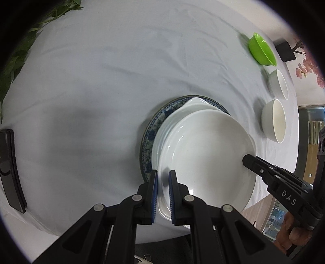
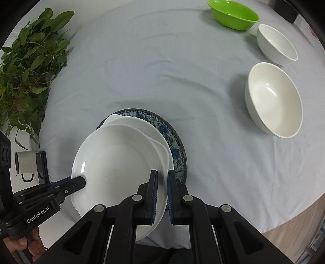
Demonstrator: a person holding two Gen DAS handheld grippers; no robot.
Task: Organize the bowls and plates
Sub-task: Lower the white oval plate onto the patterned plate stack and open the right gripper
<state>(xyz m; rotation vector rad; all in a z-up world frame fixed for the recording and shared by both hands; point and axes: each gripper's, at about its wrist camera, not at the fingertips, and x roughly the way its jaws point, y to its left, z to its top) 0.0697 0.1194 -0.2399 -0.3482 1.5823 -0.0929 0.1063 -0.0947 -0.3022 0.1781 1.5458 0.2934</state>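
Both grippers, left and right, clamp opposite rims of round white ceramic plate, lower centre, steadying it over the stack.

White plates on blue-patterned plate, green bowl, two white bowls, pale grey tablecloth, black grippers with blue pads.

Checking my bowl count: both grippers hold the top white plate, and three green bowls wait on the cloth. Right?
Not quite. Only one bowl is green; the other two, near and far, are white, as the right wrist view shows. Both grippers, left and right, do hold the top white plate.
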